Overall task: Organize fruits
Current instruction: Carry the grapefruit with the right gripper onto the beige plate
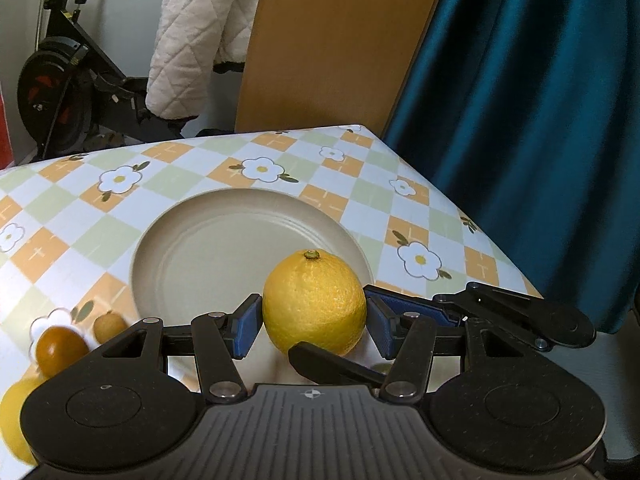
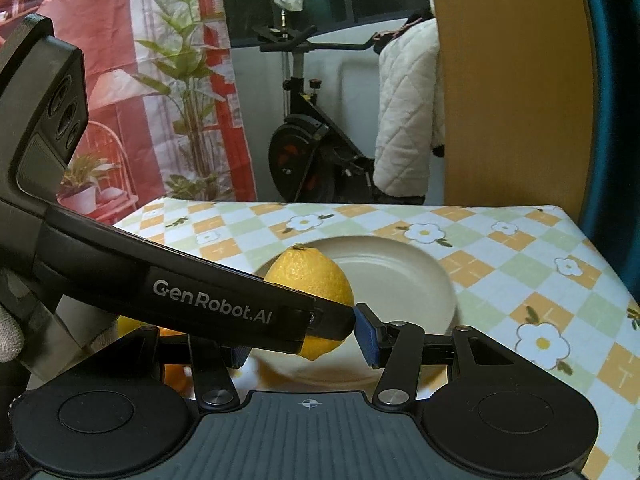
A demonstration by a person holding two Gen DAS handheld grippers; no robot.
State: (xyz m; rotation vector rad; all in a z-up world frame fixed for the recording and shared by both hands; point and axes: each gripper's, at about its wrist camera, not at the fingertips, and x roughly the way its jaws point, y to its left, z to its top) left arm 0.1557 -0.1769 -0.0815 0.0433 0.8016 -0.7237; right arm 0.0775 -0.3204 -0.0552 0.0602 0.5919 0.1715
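Clearly, "GenRobot.AI" marks the left gripper (image 2: 334,326) beside the lemon (image 2: 310,276).

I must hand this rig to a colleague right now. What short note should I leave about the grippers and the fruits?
Left gripper: shut on the lemon, apparently lifted at the plate's near rim.
Right gripper: jaws partly apart close beside the lemon; whether it grips anything is unclear.
Plate: nothing on it.
Left of the plate, on the tablecloth: orange-brown fruit, smaller tan fruit, yellow fruit.
Done: no fruit placed.
Left: probably lemon onto plate, then the others.
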